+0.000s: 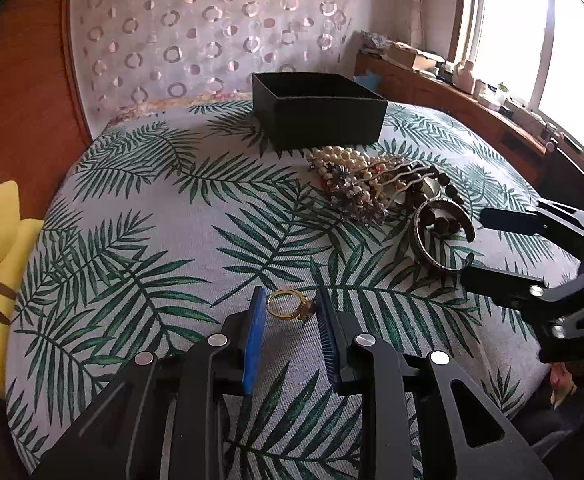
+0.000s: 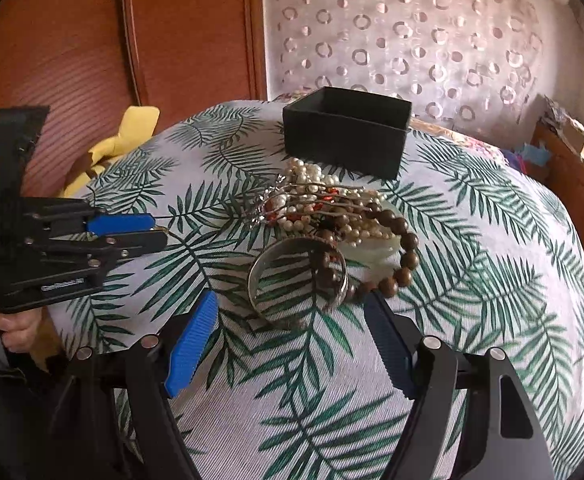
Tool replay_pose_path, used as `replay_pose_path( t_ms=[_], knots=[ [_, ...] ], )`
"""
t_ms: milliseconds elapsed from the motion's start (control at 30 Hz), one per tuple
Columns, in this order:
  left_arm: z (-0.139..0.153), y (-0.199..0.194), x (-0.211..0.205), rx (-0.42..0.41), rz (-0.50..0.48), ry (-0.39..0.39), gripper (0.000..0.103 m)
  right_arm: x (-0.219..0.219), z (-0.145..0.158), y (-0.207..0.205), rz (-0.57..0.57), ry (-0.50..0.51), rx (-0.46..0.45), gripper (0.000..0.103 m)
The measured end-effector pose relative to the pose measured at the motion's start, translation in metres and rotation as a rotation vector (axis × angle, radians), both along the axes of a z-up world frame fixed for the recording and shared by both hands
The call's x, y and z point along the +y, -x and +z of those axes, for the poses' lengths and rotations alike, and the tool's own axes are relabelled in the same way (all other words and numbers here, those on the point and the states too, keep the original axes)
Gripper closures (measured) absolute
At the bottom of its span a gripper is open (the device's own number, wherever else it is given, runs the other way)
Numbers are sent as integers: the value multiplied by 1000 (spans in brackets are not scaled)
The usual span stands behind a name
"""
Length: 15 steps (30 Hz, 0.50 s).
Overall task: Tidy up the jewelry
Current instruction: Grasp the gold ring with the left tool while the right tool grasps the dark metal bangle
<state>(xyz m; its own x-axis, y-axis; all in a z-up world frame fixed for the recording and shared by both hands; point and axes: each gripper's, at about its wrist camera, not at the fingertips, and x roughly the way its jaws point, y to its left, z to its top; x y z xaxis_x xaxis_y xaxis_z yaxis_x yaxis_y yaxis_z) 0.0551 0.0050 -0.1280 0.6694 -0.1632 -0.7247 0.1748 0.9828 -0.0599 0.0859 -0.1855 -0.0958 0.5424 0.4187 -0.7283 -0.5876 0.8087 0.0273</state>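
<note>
Gold ring (image 1: 289, 305) lies flat on the leaf-print bench (image 1: 164, 240), low centre of the left wrist view, between the left gripper (image 1: 292, 312) fingers, which stand apart, not yet clamped; its stone points right. Black box (image 1: 316, 112), upper centre, looks empty, so sorting seems barely begun. Jewelry pile (image 2: 324, 216) sits just below it. Right gripper (image 2: 292, 344) fingers spread wide before the metal bangle (image 2: 298, 280), holding nothing.
</note>
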Motion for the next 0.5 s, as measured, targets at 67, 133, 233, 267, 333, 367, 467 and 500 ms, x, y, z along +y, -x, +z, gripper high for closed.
replay_pose_path(
  t_ms=[67,133,233,267,333,367,467,500],
  knots=[
    [4,2,2,-10,4,9,79,4,-1,-5,8,19,-4,25],
    [8,3,4,-19,6,17,79,8,-3,-11,16,37,-4,25],
    [12,5,5,-32,10,23,79,16,-7,-17,35,64,1,25],
    [14,4,6,-34,12,23,79,19,-9,-18,46,77,0,25],
    [16,5,7,-41,13,27,79,24,-12,-19,54,109,-11,25],
    [17,6,7,-43,13,28,79,26,-12,-20,56,125,-18,25],
    [21,7,8,-53,13,32,79,28,-14,-21,63,146,-23,26],
    [23,8,8,-58,13,33,79,28,-14,-21,62,158,-29,26]
  ],
)
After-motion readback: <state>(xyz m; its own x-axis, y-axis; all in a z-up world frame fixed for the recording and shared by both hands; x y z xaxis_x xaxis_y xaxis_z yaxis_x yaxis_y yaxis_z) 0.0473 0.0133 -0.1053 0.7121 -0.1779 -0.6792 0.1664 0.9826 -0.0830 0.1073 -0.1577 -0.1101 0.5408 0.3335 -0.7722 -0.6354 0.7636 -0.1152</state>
